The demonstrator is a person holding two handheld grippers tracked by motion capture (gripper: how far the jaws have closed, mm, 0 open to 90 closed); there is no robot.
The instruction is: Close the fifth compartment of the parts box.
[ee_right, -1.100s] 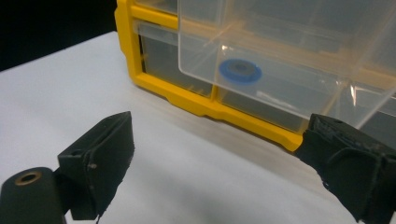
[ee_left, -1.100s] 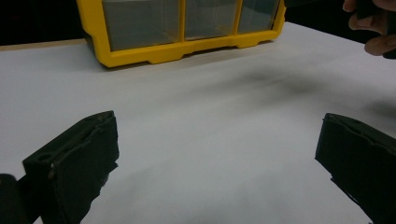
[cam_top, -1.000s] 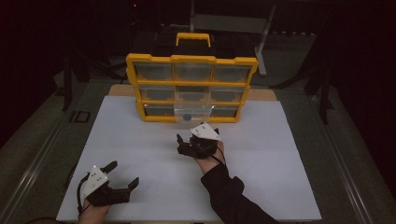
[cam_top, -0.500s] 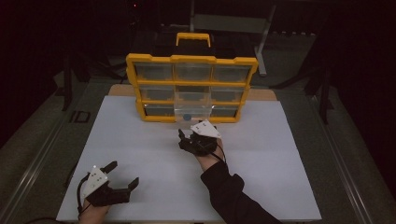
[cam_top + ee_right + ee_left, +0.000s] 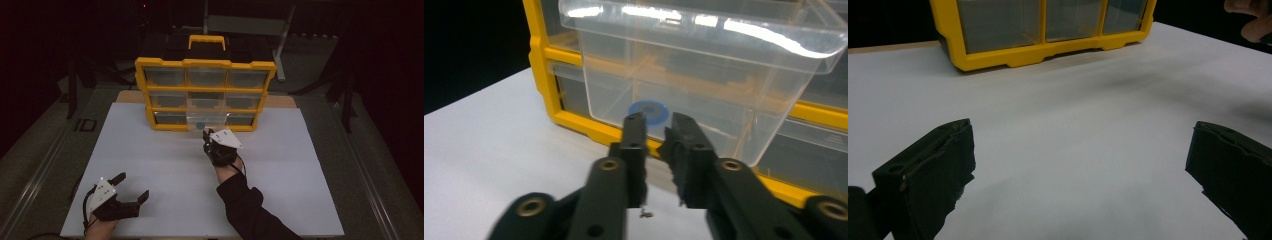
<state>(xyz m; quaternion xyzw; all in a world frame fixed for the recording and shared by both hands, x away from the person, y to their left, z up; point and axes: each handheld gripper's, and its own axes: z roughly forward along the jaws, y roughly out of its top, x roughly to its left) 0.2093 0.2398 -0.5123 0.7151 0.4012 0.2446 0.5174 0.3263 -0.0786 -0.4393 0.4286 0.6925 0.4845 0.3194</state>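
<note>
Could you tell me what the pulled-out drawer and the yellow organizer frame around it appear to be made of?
The drawer looks like clear, glossy plastic: the cabinet shows through its walls and its rim catches bright highlights. The organizer frame seems to be opaque yellow moulded plastic with a duller sheen, judging by its rounded edges.

Glossy clear plastic drawer (image 5: 704, 75) in yellow plastic organizer (image 5: 205, 95), on matt white table (image 5: 150, 165).

Yellow organizer (image 5: 205, 65) stands upright across the far side of the white table (image 5: 310, 200), blocking passage there; its clear drawer (image 5: 206, 120) in the bottom row sticks out toward the near side, w/ the right gripper (image 5: 206, 136) just in front of it. Wide bare surface between organizer & near edge, esp. left and right of the drawer. Left gripper (image 5: 134, 186), jaws wide apart, sits at the near left w/ open table ahead.
</note>
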